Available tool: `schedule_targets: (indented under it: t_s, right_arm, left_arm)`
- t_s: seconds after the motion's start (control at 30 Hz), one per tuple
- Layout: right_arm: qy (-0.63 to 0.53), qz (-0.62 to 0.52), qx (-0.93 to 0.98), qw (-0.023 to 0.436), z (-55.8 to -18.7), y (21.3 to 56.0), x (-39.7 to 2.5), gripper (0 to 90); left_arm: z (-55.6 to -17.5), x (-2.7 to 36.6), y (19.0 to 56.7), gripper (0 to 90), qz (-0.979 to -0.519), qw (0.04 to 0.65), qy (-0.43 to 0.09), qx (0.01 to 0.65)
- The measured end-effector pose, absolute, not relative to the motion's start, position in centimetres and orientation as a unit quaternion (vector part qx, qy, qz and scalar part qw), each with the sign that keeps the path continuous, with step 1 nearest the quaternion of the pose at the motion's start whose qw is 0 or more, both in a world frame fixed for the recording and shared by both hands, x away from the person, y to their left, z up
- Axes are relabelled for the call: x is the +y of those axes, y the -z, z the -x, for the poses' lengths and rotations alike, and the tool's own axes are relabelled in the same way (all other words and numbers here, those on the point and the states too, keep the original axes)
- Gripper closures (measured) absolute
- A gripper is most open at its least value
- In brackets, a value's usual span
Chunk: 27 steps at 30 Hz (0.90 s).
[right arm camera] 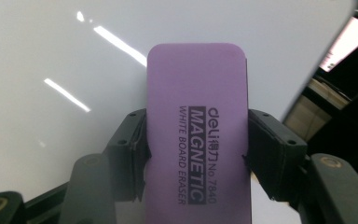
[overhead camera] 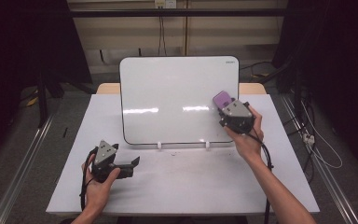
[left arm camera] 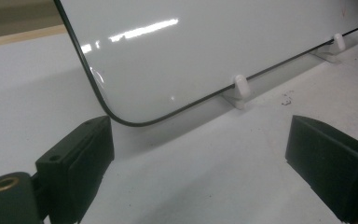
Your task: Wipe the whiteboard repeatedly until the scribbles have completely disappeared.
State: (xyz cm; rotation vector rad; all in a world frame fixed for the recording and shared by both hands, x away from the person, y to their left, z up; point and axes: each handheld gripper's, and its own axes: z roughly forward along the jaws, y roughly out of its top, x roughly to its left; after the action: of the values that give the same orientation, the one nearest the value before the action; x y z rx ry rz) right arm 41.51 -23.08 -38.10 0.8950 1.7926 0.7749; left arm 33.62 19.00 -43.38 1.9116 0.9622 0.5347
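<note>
Two grippers are in my hands at the white table [overhead camera: 182,186], and each one is doing something different. My right gripper [overhead camera: 226,105] is raised at the right side of the whiteboard [overhead camera: 177,98], which stands tilted back on two small white clips [overhead camera: 159,146] near the middle of the table. Its jaws are clamped on a purple eraser [right arm camera: 200,135], one black pad pressing each long edge, so the eraser stands lengthwise between them with its far end sticking out beyond the fingertips. In the right gripper view I can read the printed side facing the camera: "deli", "MAGNETIC", "WHITE BOARD ERASER". The glossy board surface fills the space behind the eraser, with streaks of reflected light across it; whether the eraser's underside is touching the board I cannot tell. In the high view the eraser [overhead camera: 223,99] shows as a small purple block just inside the board's right edge, about midway up.

My left gripper [overhead camera: 131,164] sits low over the table, in front of the board's lower left corner and apart from it. Its jaws are spread wide with nothing between them; in the left gripper view the two black pads [left arm camera: 81,154] stand well apart, and past them I see bare tabletop, the board's rounded corner [left arm camera: 121,119] and the nearer clip [left arm camera: 240,88].
</note>
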Motion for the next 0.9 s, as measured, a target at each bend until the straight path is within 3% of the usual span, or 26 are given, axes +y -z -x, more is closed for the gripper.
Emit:
schedule_targets:
  t_s: [0.13, 0.3, 0.63, 0.9]
  right_arm:
    - [-0.318, -0.378, 0.717, 0.491, -42.0, 37.6, -23.6, 42.1]
    - [-0.309, -0.355, 0.724, 0.505, -39.9, 40.1, -22.0, 42.1]
    - [-0.327, -0.319, 0.761, 0.461, -36.1, 44.3, -19.5, 42.0]
    - [-0.328, -0.366, 0.722, 0.487, -36.8, 43.3, -23.3, 42.0]
  left_arm:
    - [-33.6, 19.1, 43.4, 7.7, -0.772, 0.453, -0.217, 0.390]
    - [-33.6, 19.0, 43.3, 7.7, -0.773, 0.452, -0.217, 0.388]
    - [-33.6, 18.7, 43.5, 7.7, -0.777, 0.449, -0.206, 0.389]
    - [-33.7, 18.8, 43.6, 7.7, -0.777, 0.452, -0.199, 0.391]
